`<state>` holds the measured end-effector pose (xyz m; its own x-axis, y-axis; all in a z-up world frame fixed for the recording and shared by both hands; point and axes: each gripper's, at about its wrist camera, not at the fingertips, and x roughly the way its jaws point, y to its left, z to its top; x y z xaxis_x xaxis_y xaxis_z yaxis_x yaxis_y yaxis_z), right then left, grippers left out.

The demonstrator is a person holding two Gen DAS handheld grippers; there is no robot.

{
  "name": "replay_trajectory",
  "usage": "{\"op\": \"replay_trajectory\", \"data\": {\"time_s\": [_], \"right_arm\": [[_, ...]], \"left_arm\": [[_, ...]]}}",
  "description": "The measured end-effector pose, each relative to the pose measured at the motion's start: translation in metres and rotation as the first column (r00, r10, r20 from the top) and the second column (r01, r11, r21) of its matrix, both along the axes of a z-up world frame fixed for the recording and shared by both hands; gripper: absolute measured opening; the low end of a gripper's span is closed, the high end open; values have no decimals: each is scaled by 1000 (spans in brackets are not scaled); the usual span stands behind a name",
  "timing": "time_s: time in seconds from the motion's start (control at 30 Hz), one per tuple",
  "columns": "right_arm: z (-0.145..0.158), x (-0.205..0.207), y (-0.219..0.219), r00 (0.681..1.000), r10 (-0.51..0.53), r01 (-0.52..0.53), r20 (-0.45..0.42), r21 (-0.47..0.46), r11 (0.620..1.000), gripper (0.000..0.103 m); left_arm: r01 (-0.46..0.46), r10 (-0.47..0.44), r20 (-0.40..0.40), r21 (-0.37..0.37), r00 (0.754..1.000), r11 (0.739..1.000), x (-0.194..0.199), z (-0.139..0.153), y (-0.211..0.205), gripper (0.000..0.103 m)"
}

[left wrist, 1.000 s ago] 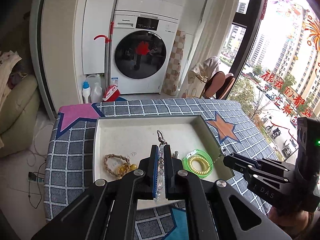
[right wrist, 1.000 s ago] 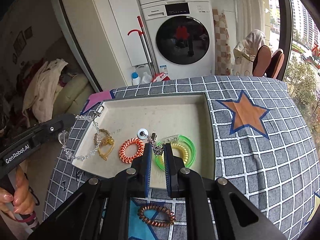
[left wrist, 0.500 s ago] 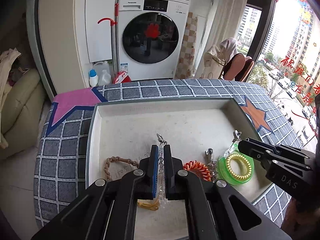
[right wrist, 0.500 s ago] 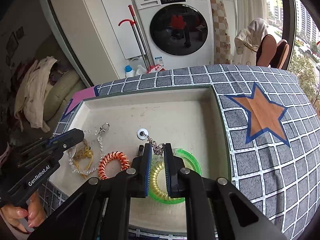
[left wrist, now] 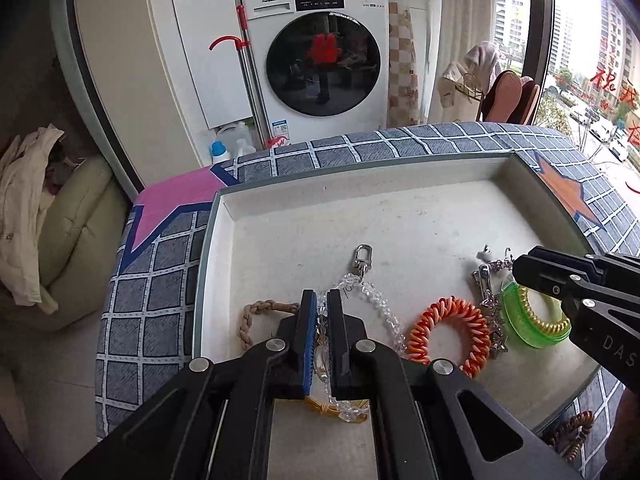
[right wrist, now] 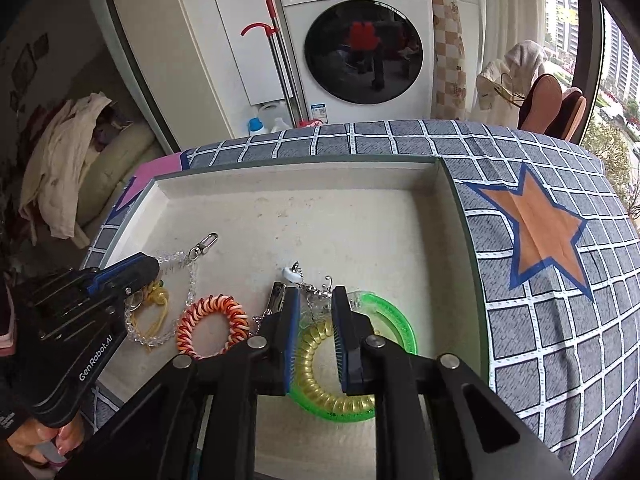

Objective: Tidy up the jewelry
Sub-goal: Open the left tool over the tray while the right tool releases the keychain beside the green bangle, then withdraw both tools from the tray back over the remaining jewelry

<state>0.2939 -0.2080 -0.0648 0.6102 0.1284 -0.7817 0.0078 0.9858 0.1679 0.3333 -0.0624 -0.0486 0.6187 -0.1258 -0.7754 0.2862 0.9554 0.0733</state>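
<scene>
Right wrist view: right gripper (right wrist: pixel 316 304) jaws have just been opening, star chain (right wrist: pixel 316 293) loose between them on the tray (right wrist: pixel 460 216) floor. Left gripper (left wrist: pixel 322 300) clamps the clear bead chain (left wrist: pixel 376 300), which trails ahead toward its clasp, left of the star chain

- The left claw (left wrist: pixel 322 312) tips down. Its jaws are pinched tight on a clear bead chain (left wrist: pixel 374 300).
- The right claw (right wrist: pixel 316 316) tips down too. Its jaws have just been opening, and a gap shows between them.
- A hand (right wrist: pixel 38 438) grips the left claw's handle.

Both wrist views: close, angled down, sharing tray (left wrist: pixel 400 216).
</scene>
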Motion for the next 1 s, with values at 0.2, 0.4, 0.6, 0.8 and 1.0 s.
{"op": "replay_trajectory", "data": {"time_s": [0.2,0.4,0.6,0.8,1.0], "right_arm": [[9,-8,-5,999,-15,14,29,21,1000,50],[21,-24,-10,997,-41,38,58,52,998,54],[29,-42,-15,996,-56,51,70,72,996,54],[31,-60,-26,994,-85,77,63,120,990,55],[31,-76,-34,994,-96,87,53,155,984,72]], "left_arm": [[3,-4,44,13,999,1000,-5,9,-2,25],[-10,9,58,13,998,1000,-7,12,-1,25],[-23,22,54,10,998,1000,-7,12,0,25],[-22,24,81,-27,996,999,-14,26,1,103],[-21,24,132,-23,991,1000,-38,48,3,103]]}}
